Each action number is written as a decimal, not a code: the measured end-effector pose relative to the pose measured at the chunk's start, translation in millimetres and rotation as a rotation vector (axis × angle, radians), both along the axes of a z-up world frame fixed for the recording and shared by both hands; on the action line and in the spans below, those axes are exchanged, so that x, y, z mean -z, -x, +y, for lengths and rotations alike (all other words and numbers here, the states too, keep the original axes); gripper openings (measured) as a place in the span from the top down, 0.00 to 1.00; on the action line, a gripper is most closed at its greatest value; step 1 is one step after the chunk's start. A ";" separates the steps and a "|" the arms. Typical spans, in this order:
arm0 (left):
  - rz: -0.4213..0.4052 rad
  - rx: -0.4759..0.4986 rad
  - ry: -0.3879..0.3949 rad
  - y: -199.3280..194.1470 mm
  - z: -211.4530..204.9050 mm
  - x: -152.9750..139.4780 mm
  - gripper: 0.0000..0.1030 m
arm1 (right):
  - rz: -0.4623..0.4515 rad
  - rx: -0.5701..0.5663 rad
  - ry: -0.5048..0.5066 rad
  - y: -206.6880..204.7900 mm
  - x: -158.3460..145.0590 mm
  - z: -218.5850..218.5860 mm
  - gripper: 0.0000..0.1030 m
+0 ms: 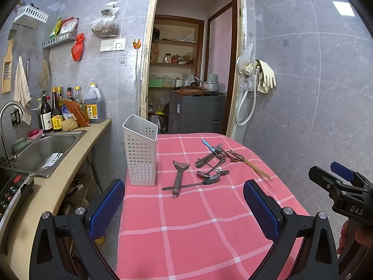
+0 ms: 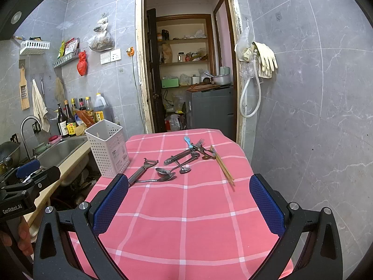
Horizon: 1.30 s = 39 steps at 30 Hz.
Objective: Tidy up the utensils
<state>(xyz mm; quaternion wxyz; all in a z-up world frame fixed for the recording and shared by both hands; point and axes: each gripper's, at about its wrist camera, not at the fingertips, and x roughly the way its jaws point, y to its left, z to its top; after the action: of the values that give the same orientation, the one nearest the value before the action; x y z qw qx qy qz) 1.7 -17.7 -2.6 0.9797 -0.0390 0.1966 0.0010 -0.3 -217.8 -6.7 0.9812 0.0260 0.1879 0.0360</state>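
Holding both tools low over the near edge of the tabletop (image 2: 186,221), you have nothing between either pair of fingers. Your left tool (image 1: 184,207) has its blue pads spread wide apart, and your right tool (image 2: 188,203) is spread just as wide; each one also shows at the edge of the other's view, gripped by a hand (image 1: 349,238). Beyond the fingers lies a stretch of bare pink checked cloth. Past that, the nearest utensils are a metal peeler (image 1: 178,178) lying with its head pointing away from you and a long spoon (image 1: 198,183) that crosses the peeler's handle. Just left of the peeler, the white perforated holder (image 1: 141,150) stands upright at the tabletop's left edge, and from these views you can see nothing inside it. Farther back, two more spoons (image 1: 213,171) lie beside the long one, and behind them a heap of utensils (image 2: 193,150) overlaps: a fork (image 2: 199,144), a blue-handled piece (image 2: 188,141) and some darker metal items that are too tangled to tell apart. A pair of wooden chopsticks (image 2: 223,165) runs along the right side of the heap, their near ends pointing toward you. To the left of the tabletop, the steel sink (image 1: 46,149) sits in a counter with bottles behind it. At the far end, an open doorway (image 2: 186,58) shows shelves.
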 end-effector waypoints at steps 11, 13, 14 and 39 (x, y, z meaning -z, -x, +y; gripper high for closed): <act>0.001 0.000 0.000 -0.2 0.9 -0.4 0.01 | 0.000 0.002 -0.002 -0.7 -0.3 -1.0 0.01; 0.001 -0.001 0.000 -0.4 -0.2 -0.1 0.01 | 0.000 0.004 -0.004 -3.2 -2.4 -4.9 0.01; 0.001 -0.001 0.000 -0.3 1.0 -0.3 0.01 | 0.000 0.005 -0.006 -3.5 -2.7 -5.8 0.01; -0.054 0.027 0.018 -85.3 -19.5 -30.3 0.01 | -0.086 0.039 0.018 -82.8 -44.0 -46.6 0.01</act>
<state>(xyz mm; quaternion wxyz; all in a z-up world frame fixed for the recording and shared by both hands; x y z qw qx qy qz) 87.0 -37.1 27.7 0.9842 -0.0452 0.1706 -0.0149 82.5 -264.5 37.2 0.9891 0.0194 0.1454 0.0161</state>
